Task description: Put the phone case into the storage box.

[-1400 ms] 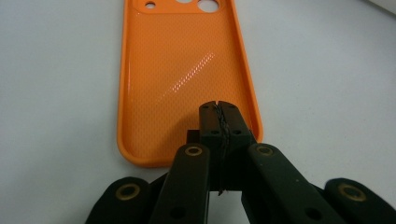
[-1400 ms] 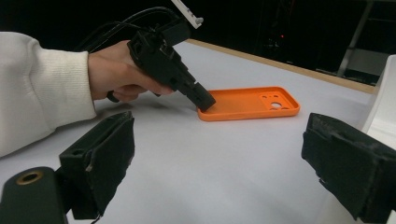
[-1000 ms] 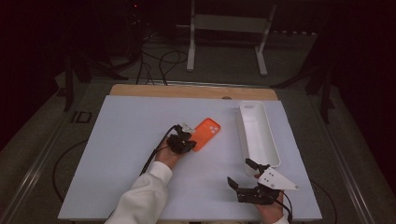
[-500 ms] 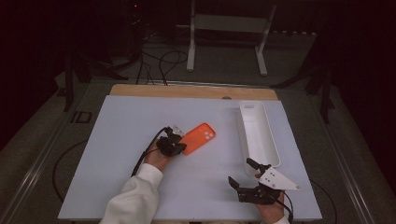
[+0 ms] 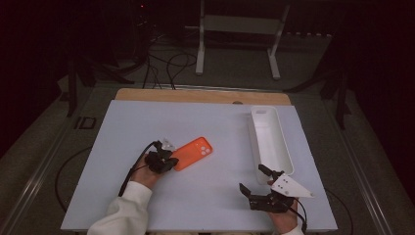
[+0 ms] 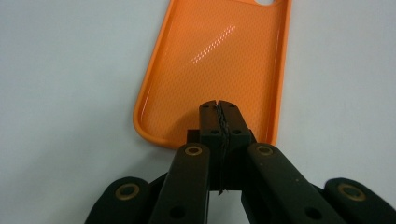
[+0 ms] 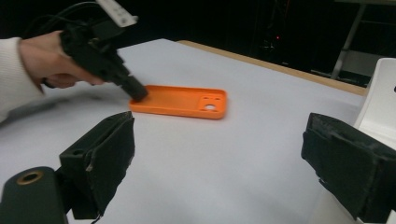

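An orange phone case lies hollow side up on the white table, left of the middle. My left gripper is shut, and its joined tips rest inside the case by its near end rim. In the left gripper view the case stretches away from the tips. The right gripper view has the case flat on the table with the left gripper slanting down into it. My right gripper stands open near the front right edge, nothing between its pads.
A long white tray lies at the right side of the table, just beyond the right gripper; its wall rises at the right. A wooden strip runs along the far edge. Cables and a metal stand are on the floor behind.
The left gripper has slid left and toward the person, and the orange case has moved along with its tips. The right gripper has stayed where it was.
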{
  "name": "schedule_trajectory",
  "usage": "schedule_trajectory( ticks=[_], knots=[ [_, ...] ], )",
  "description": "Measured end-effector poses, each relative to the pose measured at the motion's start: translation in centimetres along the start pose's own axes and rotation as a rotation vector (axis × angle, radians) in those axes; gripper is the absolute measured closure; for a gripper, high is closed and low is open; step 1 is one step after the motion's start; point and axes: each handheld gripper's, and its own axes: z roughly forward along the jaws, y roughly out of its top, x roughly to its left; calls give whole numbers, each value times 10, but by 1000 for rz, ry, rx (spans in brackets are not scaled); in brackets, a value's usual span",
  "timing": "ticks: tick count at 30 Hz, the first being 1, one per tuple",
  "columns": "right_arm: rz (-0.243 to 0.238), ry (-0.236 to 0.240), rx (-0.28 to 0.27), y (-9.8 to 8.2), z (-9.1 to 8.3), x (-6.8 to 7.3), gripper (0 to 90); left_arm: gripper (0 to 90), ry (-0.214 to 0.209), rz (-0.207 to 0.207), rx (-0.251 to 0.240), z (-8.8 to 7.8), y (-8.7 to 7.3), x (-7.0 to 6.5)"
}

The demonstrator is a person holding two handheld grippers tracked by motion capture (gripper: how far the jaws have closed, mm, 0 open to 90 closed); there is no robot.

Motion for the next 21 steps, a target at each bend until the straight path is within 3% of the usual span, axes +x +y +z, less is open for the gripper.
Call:
schedule_trajectory(
  ticks=[9,14,21],
  knots=[
    [1,-7,-5,4,5,-5,94,900,4,-44,-27,-22,-34,2],
    [-6,-13,-9,6,6,-9,93,900,1,-63,-47,-34,-53,-4],
    [-12,-19,-8,11,10,-13,93,900,-1,-74,-60,-36,-58,-4]
  ],
)
